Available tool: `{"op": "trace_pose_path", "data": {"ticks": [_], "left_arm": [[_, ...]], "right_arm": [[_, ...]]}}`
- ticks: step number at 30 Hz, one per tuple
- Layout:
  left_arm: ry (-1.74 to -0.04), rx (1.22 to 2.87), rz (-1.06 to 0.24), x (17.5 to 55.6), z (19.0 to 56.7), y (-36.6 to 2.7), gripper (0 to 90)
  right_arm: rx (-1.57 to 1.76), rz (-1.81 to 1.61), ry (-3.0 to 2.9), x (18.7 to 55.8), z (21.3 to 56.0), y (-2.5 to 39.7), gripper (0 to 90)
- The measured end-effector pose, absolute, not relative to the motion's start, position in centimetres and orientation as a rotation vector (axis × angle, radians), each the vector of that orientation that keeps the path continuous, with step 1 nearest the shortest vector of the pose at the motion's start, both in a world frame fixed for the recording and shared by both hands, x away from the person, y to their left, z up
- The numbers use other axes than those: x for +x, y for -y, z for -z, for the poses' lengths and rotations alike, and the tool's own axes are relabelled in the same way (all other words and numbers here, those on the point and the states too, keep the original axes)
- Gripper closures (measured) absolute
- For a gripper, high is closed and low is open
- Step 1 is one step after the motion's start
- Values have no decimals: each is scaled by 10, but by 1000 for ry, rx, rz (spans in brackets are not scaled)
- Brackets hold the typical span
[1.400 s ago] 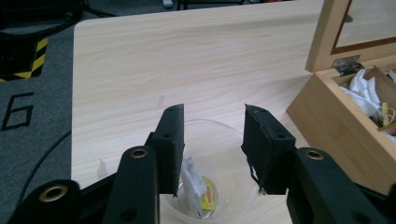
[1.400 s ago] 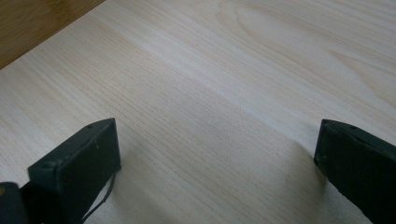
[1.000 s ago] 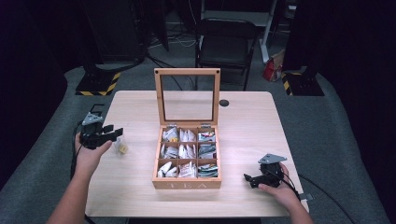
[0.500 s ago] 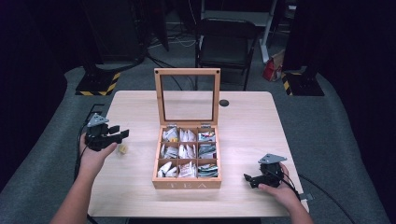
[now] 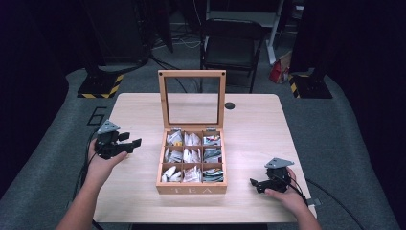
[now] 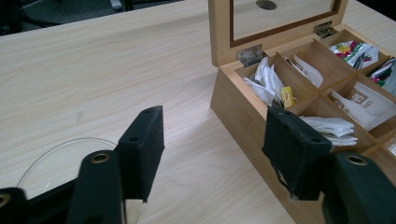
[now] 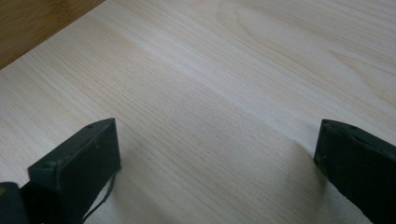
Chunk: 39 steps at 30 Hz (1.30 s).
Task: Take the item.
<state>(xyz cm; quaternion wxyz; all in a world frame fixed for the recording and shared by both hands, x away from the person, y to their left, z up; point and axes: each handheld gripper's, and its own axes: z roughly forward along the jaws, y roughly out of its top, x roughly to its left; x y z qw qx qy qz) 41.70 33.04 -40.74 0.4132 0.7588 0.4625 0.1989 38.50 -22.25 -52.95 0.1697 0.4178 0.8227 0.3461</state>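
An open wooden tea box [image 5: 191, 189] stands at the table's middle, its glass-windowed lid [image 5: 191, 73] upright. Its compartments hold tea bags [image 5: 191, 155]. My left gripper [image 5: 131, 142] hovers left of the box, open and empty, jaws pointing at it. In the left gripper view the left gripper [image 6: 215, 144] frames the box's near wall [image 6: 238, 107], with white tea bags [image 6: 268, 79] beyond. My right gripper [image 5: 254, 184] rests low at the front right, open, nothing in it. The right gripper view shows the right gripper [image 7: 215, 154] spread wide over bare wood, with the box's corner [image 7: 28, 23] at top left.
The light wooden table [image 5: 249, 139] has a small black round plug [image 5: 230, 105] behind the box. A black chair [image 5: 230, 48] stands past the far edge. A thin clear arc [image 6: 70, 149] lies on the wood by my left jaw.
My left gripper has drifted slightly right, closer to the box. The right gripper and the box stay where they were.
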Motion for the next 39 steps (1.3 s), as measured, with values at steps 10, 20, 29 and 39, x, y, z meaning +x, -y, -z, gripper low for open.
{"op": "trace_pose_path", "data": {"ticks": [10,20,29,39], "left_arm": [[-1149,1914,-476,412,415,-326,329],[-1120,1939,-455,404,429,-320,332],[-1102,1944,-449,398,443,-318,334],[-1121,1942,-434,391,459,-323,337]], "right_arm": [[1186,-983,-2338,385,529,223,0],[1186,-984,-2339,385,529,223,0],[1188,-985,-2338,385,529,222,0],[1187,-982,-2337,385,529,223,0]]}}
